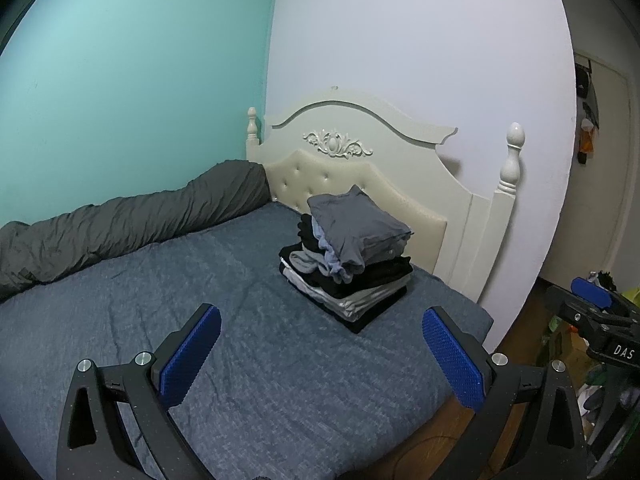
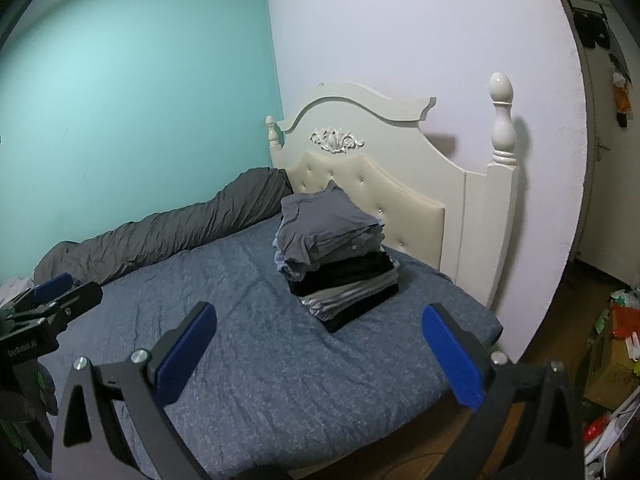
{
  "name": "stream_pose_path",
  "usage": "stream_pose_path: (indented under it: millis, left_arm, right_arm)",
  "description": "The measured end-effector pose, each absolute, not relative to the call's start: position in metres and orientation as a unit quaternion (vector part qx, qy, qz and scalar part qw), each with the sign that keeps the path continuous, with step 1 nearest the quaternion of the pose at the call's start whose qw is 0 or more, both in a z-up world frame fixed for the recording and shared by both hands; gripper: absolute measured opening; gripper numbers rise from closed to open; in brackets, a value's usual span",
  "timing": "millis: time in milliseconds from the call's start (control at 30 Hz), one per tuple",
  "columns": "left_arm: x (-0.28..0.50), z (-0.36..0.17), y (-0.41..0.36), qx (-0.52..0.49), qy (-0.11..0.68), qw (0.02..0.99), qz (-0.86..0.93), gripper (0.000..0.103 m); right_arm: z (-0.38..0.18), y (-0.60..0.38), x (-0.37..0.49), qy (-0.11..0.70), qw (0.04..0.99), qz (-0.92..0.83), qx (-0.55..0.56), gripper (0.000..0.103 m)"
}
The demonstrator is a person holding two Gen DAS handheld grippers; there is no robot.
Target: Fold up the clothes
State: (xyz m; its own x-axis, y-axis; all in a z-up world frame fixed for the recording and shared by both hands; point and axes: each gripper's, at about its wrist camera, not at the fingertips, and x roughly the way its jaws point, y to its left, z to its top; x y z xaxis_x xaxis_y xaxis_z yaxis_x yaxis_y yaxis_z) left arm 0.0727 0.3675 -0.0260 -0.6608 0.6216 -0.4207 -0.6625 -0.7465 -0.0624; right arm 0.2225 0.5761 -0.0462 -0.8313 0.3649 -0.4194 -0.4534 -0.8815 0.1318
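A stack of folded clothes (image 1: 352, 256) in grey, black and white sits on the blue bed (image 1: 200, 300) near the headboard, topped by a grey garment. It also shows in the right wrist view (image 2: 336, 256). My left gripper (image 1: 320, 328) is open and empty, held above the bed in front of the stack. My right gripper (image 2: 320, 328) is open and empty, also short of the stack. The right gripper shows at the right edge of the left wrist view (image 1: 592, 308); the left one shows at the left edge of the right wrist view (image 2: 52, 296).
A rolled grey duvet (image 1: 128, 224) lies along the teal wall. A cream headboard (image 1: 400, 168) with posts stands behind the stack. Wooden floor and clutter (image 2: 616, 340) lie to the right of the bed. A door with hanging items (image 1: 588, 128) is at far right.
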Motion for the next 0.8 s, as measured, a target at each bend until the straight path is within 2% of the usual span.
stream_pose_path:
  millis: [800]
  left_arm:
    - [0.082,-0.026,0.357,-0.197,0.044,0.347,0.916,0.103]
  right_arm:
    - [-0.046,0.565,0.225,0.109,0.214,0.951,-0.192,0.103]
